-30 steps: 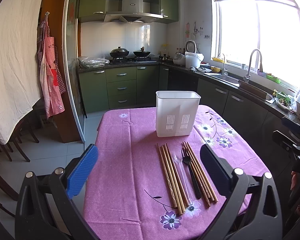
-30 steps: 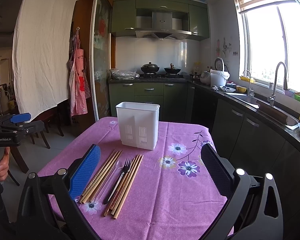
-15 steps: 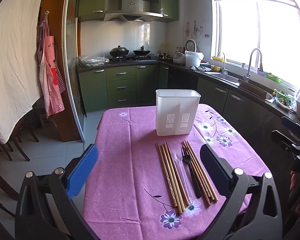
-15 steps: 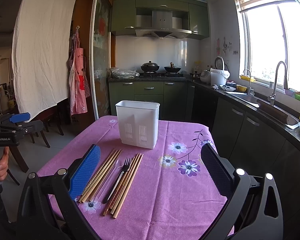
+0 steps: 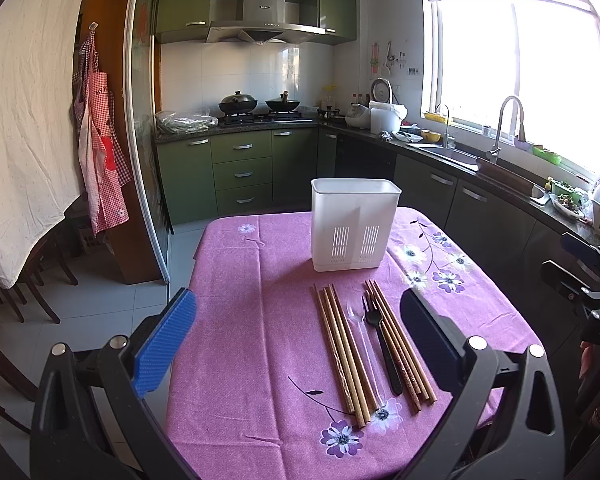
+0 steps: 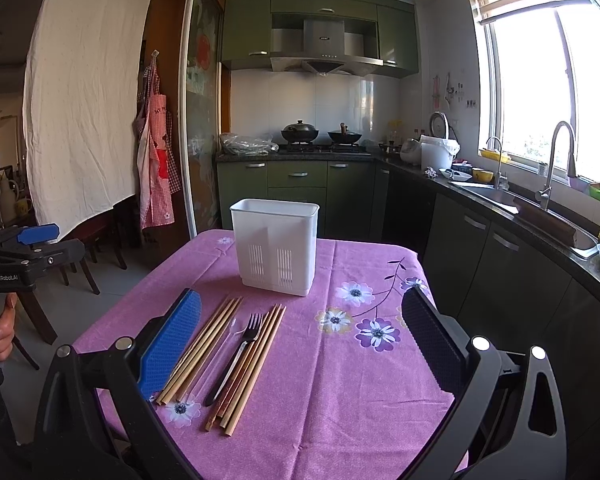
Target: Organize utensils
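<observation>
A white slotted utensil holder (image 5: 355, 225) (image 6: 275, 245) stands upright on the purple flowered tablecloth (image 5: 256, 320) (image 6: 352, 376). In front of it lie two bundles of wooden chopsticks (image 5: 343, 350) (image 6: 204, 344), with a second bundle (image 5: 400, 344) (image 6: 252, 364), a black fork (image 5: 381, 344) (image 6: 236, 356) and a clear plastic spoon (image 5: 360, 340) (image 6: 224, 344) between them. My left gripper (image 5: 298, 328) hovers open at the table's near left, nothing between its fingers. My right gripper (image 6: 302, 332) hovers open above the near side, the utensils beside its left finger.
Green kitchen cabinets (image 5: 240, 168) and a stove with pots (image 6: 300, 133) stand behind the table. A counter with a sink and tap (image 6: 556, 168) runs along the right. Dark wooden chairs (image 5: 32, 276) sit left of the table. A hand (image 6: 0, 328) holds the other gripper at the far left.
</observation>
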Demonstrator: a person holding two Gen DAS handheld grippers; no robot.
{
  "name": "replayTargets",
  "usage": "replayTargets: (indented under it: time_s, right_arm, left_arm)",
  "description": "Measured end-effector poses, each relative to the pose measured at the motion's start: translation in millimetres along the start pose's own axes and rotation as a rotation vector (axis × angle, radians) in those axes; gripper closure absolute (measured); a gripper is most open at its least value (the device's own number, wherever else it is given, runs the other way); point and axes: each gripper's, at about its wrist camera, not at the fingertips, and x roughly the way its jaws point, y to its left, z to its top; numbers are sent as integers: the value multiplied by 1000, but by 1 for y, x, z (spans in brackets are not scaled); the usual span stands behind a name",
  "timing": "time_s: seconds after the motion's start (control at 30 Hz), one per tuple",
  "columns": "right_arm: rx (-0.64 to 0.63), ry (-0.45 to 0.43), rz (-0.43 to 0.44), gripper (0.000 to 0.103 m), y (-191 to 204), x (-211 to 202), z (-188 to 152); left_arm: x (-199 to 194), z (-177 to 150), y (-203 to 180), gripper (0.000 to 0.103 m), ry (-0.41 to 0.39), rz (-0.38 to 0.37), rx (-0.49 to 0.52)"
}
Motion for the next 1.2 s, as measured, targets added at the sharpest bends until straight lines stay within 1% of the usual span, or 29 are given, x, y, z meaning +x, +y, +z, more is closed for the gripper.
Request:
replayTargets:
  time_s: [0.3, 0.4, 0.47, 0.53, 0.7, 0.77, 0.87, 0.9, 0.97, 1.0, 1.03, 1.07, 1.13, 1.17, 1.2]
  right_arm:
    - [4, 16, 0, 4, -3, 4, -2]
    - [12, 35, 8, 4, -6, 10, -3]
    - [14, 60, 16, 4, -8, 19, -3]
    - [18, 100, 26, 4, -12, 31, -4]
    - [82, 254, 8, 4, -35, 77, -8]
    - [104, 295, 14, 4, -45, 94, -9]
    - [104, 316, 0, 4, -53, 111, -10]
    - [104, 323, -7, 4, -55, 115, -10]
    - [107, 325, -4, 4, -59, 122, -10]
    - [109, 325, -4, 4, -60, 125, -10]
    - [110, 325, -5, 5, -60, 125, -10]
    - [113, 325, 0, 6, -62, 126, -11]
    - [116, 327, 7, 9, -63, 128, -12]
    - [114, 331, 6, 9, -63, 128, -12]
    - [113, 335, 6, 10, -63, 129, -13]
  left_arm:
    - [-1, -3, 0, 6, 5, -2, 4]
    - [1, -3, 0, 6, 14, -2, 6]
    - [7, -2, -1, 6, 34, -7, 4]
    - [18, 2, -3, 6, 70, -20, 2]
    - [66, 9, -11, 6, 219, -44, -10]
    - [90, 10, -17, 6, 288, -61, -16]
    - [124, 8, -29, 7, 378, -84, -12]
    - [134, 7, -33, 9, 406, -81, -4]
    - [155, 5, -43, 20, 458, -66, 20]
    - [164, 2, -47, 29, 484, -63, 31]
    - [175, -1, -51, 35, 520, -68, 42]
    - [183, -4, -55, 37, 552, -71, 46]
    - [201, -11, -61, 51, 613, -73, 49]
    - [209, -14, -62, 55, 639, -73, 51]
    - [214, -18, -64, 62, 667, -73, 50]
